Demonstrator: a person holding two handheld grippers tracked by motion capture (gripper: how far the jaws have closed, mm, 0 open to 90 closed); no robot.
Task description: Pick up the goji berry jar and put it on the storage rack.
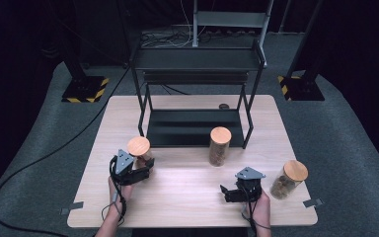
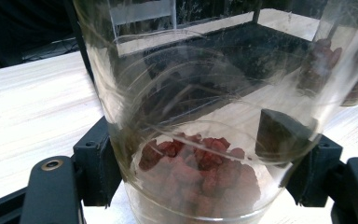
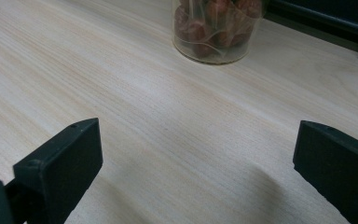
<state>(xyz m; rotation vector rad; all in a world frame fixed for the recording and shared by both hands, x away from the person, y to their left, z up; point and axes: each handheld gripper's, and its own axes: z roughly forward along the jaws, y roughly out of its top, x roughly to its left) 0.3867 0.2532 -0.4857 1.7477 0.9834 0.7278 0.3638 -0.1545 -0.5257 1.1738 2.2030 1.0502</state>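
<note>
Left hand-held gripper: clenched on the left jar low on its glass wall, one black jaw on each side, so the load sat close to the pads
Left jar: upright on the desk at its front left, wooden lid on, red dried fruit in the bottom; grasped at the body, probably because the lid would pull off
Right hand-held gripper: released, jaws wide apart over bare wood, pointing toward the middle jar, likely kept free for the next pick
Middle jar: upright just in front of the rack, well apart from both grippers
Right jar: near the desk's right edge, just beside the right hand-held gripper, untouched
Rack: black, two shelves, both bare; judged the place the jars were meant for
</note>
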